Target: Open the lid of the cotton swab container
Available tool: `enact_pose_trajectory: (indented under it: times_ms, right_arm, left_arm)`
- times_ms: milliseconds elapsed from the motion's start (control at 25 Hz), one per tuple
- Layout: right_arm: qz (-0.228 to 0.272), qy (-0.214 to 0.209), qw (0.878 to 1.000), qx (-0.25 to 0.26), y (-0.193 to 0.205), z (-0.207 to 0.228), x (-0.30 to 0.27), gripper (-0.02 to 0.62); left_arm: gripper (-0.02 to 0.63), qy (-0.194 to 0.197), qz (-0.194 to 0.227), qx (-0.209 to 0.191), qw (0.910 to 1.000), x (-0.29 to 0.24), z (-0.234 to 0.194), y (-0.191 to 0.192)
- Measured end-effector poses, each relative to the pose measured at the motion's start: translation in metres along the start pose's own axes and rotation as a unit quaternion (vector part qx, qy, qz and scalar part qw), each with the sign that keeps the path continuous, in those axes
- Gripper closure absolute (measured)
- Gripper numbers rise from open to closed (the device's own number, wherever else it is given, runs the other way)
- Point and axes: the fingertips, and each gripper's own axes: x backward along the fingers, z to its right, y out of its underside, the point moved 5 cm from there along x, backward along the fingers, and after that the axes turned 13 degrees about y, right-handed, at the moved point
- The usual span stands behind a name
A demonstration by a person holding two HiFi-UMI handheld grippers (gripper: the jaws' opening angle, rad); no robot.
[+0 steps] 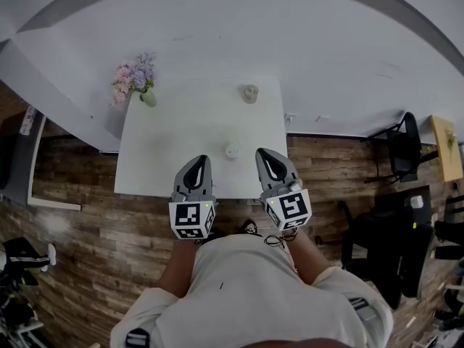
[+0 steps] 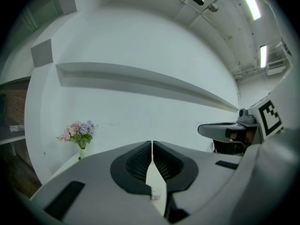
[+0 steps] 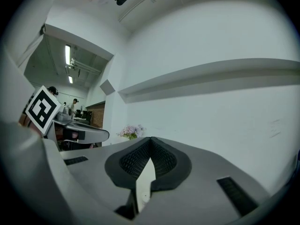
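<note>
A small round white container [image 1: 232, 151] stands on the white table [image 1: 167, 158] near its front edge, between the two gripper tips and a little beyond them. My left gripper [image 1: 201, 159] is to its left, shut and empty. My right gripper [image 1: 262, 153] is to its right, also shut with nothing held. In the left gripper view the jaws [image 2: 152, 142] meet in a thin line, and the container [image 2: 155, 196] shows low in the gap behind the tips. The right gripper view shows its jaws [image 3: 150, 139] pressed together.
A vase of pink and purple flowers [image 1: 135, 79] stands at the table's back left corner. A small pale jar [image 1: 250, 93] sits at the back edge, right of centre. Wood floor surrounds the table, with dark chairs and a desk [image 1: 402, 151] at the right.
</note>
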Motion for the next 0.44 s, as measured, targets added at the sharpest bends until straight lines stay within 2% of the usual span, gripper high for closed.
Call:
enact_pose_trajectory:
  times_ms: [440]
  right_arm:
    - [-0.006,0.003,1.000,0.005,0.0061,-0.0012,0.0019,0.597]
  left_arm:
    - [0.580,-0.002,-0.007,0.004,1.0000,0.0018,-0.0011,0.0089]
